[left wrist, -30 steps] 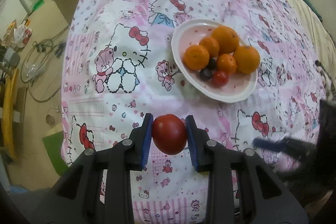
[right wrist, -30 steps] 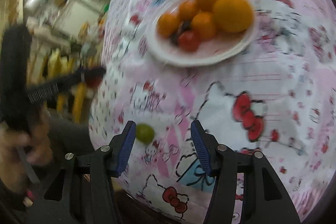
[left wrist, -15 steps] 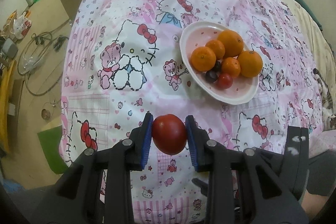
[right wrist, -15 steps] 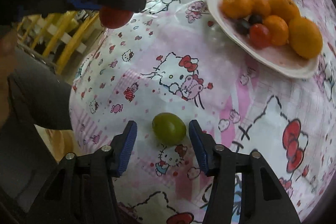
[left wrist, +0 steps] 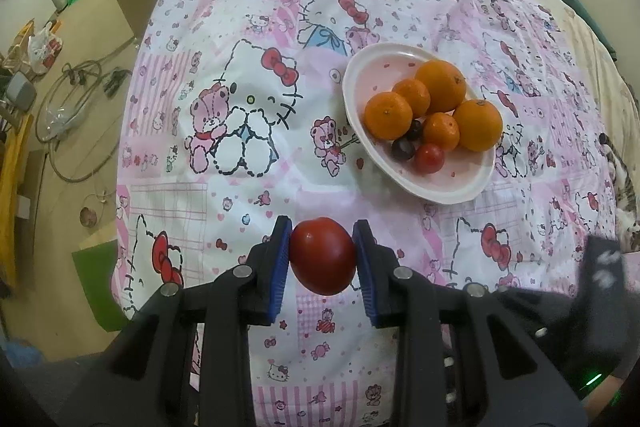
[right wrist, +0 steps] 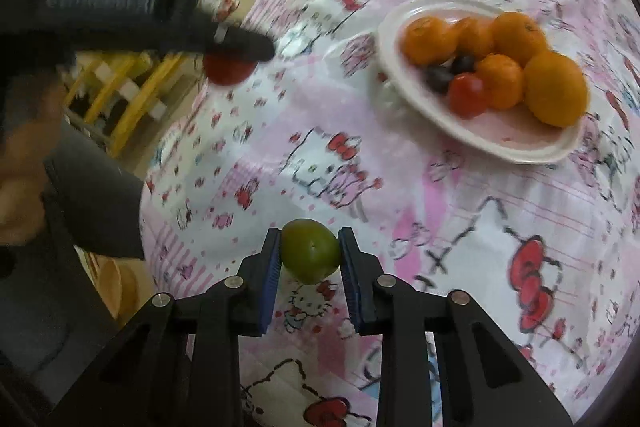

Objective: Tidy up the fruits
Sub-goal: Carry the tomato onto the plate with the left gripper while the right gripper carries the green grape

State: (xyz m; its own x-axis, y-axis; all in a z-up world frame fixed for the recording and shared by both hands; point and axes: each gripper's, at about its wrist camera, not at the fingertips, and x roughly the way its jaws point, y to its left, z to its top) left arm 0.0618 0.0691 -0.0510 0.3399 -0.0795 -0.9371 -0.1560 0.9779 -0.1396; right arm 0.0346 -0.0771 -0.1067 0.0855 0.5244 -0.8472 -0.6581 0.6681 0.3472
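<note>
**Both fruits gripped, plate next**

Jaws on our right gripper (right wrist: 309, 259) have just been closing and now clamp the green fruit (right wrist: 310, 250) between the blue pads, low over the patterned cloth (right wrist: 460, 227) at its near edge. Our left gripper (left wrist: 322, 259) is likewise clamped on a red tomato (left wrist: 322, 255), held above the near part of the cloth. The plate (left wrist: 360, 75), far and to the right of both, already holds oranges, two dark grapes and a small tomato, so free room is mostly along its near rim. To do this well, we should lift the green fruit clear before travelling, bring one hand in at a time, and lower each fruit onto bare plate before letting go, so nothing rolls off.
</note>
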